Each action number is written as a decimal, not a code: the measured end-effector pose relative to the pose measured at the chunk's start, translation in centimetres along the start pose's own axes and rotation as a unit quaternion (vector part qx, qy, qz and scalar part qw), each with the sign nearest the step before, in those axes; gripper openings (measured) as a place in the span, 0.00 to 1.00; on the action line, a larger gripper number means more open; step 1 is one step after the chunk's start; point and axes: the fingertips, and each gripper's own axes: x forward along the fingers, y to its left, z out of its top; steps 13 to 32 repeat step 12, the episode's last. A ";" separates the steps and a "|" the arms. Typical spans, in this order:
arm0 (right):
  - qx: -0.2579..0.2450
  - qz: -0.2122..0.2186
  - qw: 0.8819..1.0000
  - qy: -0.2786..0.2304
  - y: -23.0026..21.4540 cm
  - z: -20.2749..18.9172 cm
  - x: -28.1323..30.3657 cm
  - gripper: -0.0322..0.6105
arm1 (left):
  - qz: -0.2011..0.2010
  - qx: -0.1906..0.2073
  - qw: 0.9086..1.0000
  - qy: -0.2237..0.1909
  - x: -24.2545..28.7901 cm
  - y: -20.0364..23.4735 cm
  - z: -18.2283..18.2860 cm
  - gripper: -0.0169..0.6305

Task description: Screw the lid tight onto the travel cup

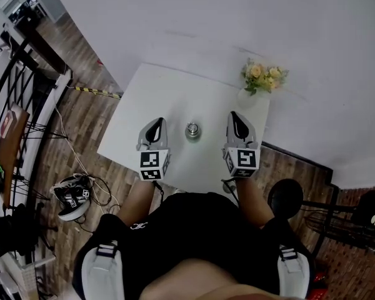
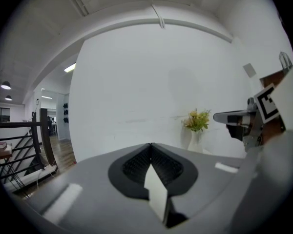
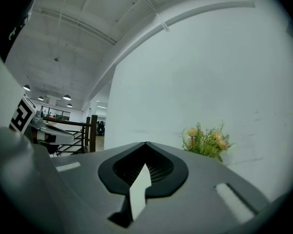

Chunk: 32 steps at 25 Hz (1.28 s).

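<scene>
In the head view a small metal travel cup [image 1: 193,130] with a shiny lid on top stands upright near the middle of the white table [image 1: 150,102]. My left gripper [image 1: 154,125] hovers to the cup's left, shut and empty. My right gripper [image 1: 237,120] hovers to its right, also shut and empty. Neither touches the cup. In the left gripper view the jaws [image 2: 151,145] meet in a closed point, and the right gripper [image 2: 234,117] shows at the right edge. The right gripper view shows its jaws [image 3: 145,144] closed too; the cup is hidden there.
A white vase of yellow flowers [image 1: 262,77] stands at the table's far right corner by the white wall. A dark railing [image 1: 19,99] and cables lie on the wooden floor to the left. A black stool [image 1: 286,197] stands at the right.
</scene>
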 end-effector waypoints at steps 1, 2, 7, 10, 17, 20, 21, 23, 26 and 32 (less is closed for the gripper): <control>0.002 0.000 1.000 0.000 0.0 0.0 0.0 0.05 | 0.000 -0.001 1.000 -0.001 0.0 -0.1 0.0 0.11; 0.006 0.001 1.000 -0.001 0.1 -0.1 0.0 0.05 | 0.000 -0.002 1.000 -0.002 0.1 -0.1 0.0 0.11; 0.006 0.005 1.000 -0.006 0.5 0.0 0.0 0.05 | -0.001 -0.007 1.000 -0.010 -0.1 -0.1 0.5 0.11; 0.003 0.007 1.000 -0.009 0.7 0.3 -0.1 0.05 | -0.004 -0.006 1.000 -0.015 -0.3 -0.2 1.0 0.11; 0.007 0.009 1.000 -0.010 1.0 0.5 -0.1 0.05 | -0.003 -0.003 1.000 -0.017 -0.6 -0.1 1.3 0.11; 0.007 0.009 1.000 -0.010 1.0 0.5 -0.1 0.05 | -0.003 -0.003 1.000 -0.017 -0.6 -0.1 1.3 0.11; 0.007 0.009 1.000 -0.010 1.0 0.5 -0.1 0.05 | -0.003 -0.003 1.000 -0.017 -0.6 -0.1 1.3 0.11; 0.007 0.009 1.000 -0.010 1.0 0.5 -0.1 0.05 | -0.003 -0.003 1.000 -0.017 -0.6 -0.1 1.3 0.11; 0.007 0.009 1.000 -0.010 1.0 0.5 -0.1 0.05 | -0.003 -0.003 1.000 -0.017 -0.6 -0.1 1.3 0.11; 0.007 0.009 1.000 -0.010 1.0 0.5 -0.1 0.05 | -0.003 -0.003 1.000 -0.017 -0.6 -0.1 1.3 0.11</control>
